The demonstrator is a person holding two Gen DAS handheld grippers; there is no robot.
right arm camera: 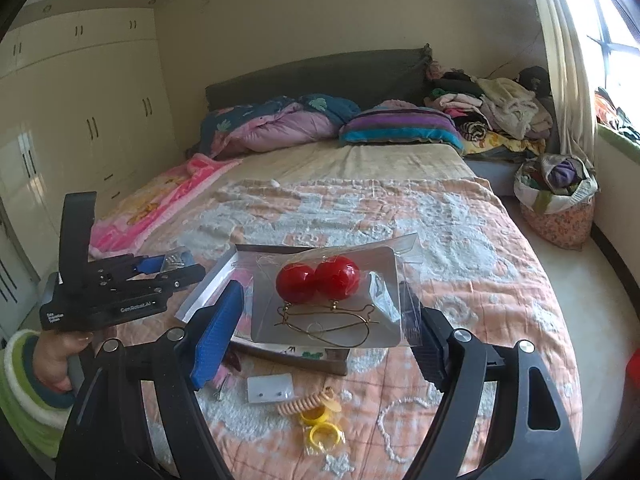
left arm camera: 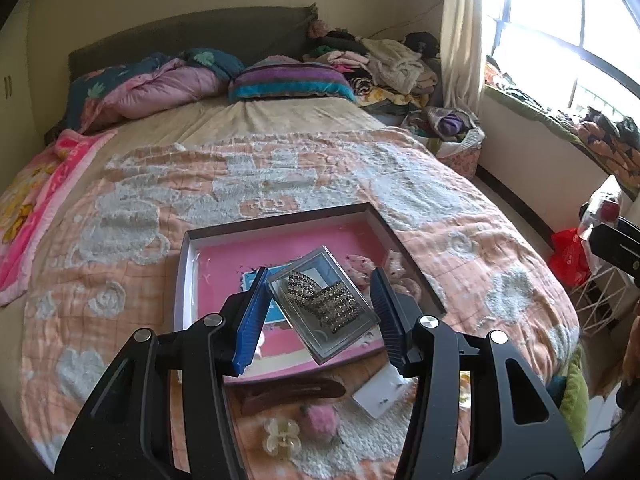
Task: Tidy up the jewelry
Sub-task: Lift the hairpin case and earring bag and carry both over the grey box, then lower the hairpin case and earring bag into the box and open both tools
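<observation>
L hand (right arm camera: 60,356) grips handle, gripper (right arm camera: 172,266) angled down.

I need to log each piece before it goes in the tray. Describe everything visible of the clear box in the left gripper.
The clear box is a small rectangular case of transparent plastic, closed, with a grey inner base. Inside lies a wide band of dark and pale rhinestones, curled on itself. The box is tilted, one corner toward the camera, held in the air above the pink-lined tray on the bed. The left gripper holds it between its blue fingers, whose pads press its opposite edges.
</observation>
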